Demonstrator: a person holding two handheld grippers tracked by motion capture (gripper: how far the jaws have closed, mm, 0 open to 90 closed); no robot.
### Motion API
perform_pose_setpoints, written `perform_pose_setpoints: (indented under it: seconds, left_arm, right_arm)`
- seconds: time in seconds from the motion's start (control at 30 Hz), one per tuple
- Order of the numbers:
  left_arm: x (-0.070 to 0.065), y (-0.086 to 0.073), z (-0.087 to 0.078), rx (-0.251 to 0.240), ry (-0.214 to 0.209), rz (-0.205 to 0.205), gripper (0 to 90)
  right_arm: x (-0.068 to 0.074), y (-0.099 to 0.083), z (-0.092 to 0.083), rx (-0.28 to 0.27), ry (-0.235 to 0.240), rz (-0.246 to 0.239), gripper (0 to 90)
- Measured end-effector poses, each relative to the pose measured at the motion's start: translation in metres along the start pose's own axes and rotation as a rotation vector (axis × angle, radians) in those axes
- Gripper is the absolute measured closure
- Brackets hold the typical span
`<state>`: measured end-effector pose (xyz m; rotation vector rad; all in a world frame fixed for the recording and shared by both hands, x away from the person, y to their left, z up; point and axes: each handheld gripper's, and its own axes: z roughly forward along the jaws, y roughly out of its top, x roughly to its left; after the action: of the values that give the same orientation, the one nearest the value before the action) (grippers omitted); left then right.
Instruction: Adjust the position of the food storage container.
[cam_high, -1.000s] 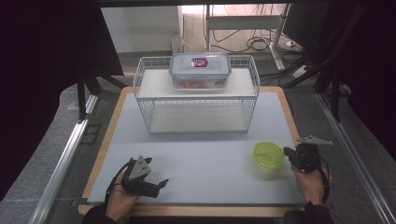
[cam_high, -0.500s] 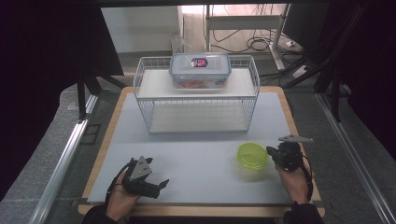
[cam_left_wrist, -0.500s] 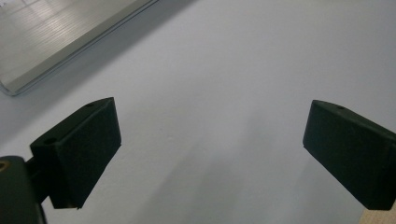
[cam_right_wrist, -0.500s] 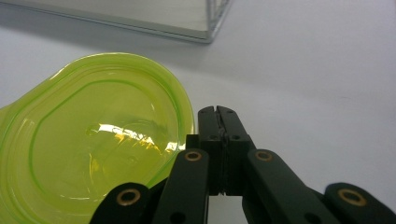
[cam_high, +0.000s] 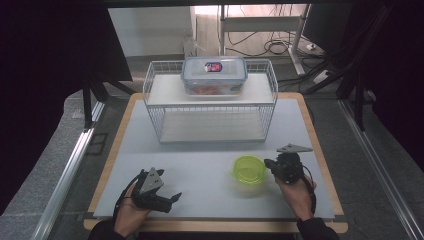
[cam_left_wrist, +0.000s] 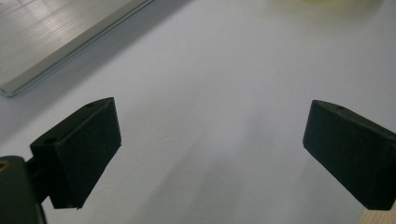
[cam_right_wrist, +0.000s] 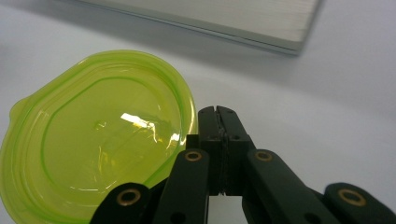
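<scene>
My right gripper (cam_high: 270, 164) has its jaws pressed flat together with nothing between them, its tips just beside the rim of the green lid (cam_high: 249, 169), on that lid's right side; in the right gripper view the closed tips sit at the lid's edge, and I cannot tell whether they touch it. The lid lies flat on the grey worktop (cam_high: 200, 155), in front of the wire rack (cam_high: 165, 107) that carries a clear lidded box (cam_high: 214, 75). My left gripper (cam_high: 167, 200) rests near the worktop's front left corner, jaws spread wide and empty.
</scene>
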<state>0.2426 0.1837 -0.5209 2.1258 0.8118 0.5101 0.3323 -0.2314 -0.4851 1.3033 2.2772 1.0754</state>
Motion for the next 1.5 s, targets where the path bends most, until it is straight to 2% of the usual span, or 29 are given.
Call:
perform_pose_setpoints:
  seconds: [0.13,0.27,0.47,0.57,0.77,0.87,0.97,1.2,1.5]
  left_arm:
    - [0.0,0.0,0.0,0.003,-0.001,0.004,4.1]
    - [0.0,0.0,0.0,0.004,0.0,0.006,4.1]
    - [0.0,0.0,-0.001,0.0,0.003,0.005,4.1]
    - [0.0,0.0,-0.001,0.0,0.003,0.005,4.1]
    - [-0.001,0.0,0.0,0.004,0.003,0.009,4.2]
    - [-0.001,0.0,0.0,0.006,0.003,0.011,4.2]
    - [-0.001,0.0,0.001,0.006,0.002,0.011,4.2]
    - [-0.001,0.0,0.002,0.01,0.001,0.014,4.3]
    - [-0.001,0.001,0.002,0.014,0.0,0.017,4.3]
  right_arm:
    - [0.013,0.004,0.009,-0.004,0.03,-0.024,90.0]
    - [0.018,0.007,0.015,-0.003,0.055,-0.022,90.0]
    - [0.009,0.004,0.008,-0.007,0.009,-0.042,89.5]
    - [0.007,-0.003,0.004,0.019,0.018,-0.034,89.8]
    - [0.02,-0.017,0.004,0.068,0.061,-0.079,89.8]
    - [0.025,-0.022,0.009,0.095,0.097,-0.073,89.8]
    - [0.025,-0.022,0.014,0.108,0.113,-0.06,89.7]
    - [0.025,-0.018,0.027,0.091,0.153,-0.022,89.7]
    - [0.04,-0.008,0.047,0.099,0.182,-0.07,89.7]
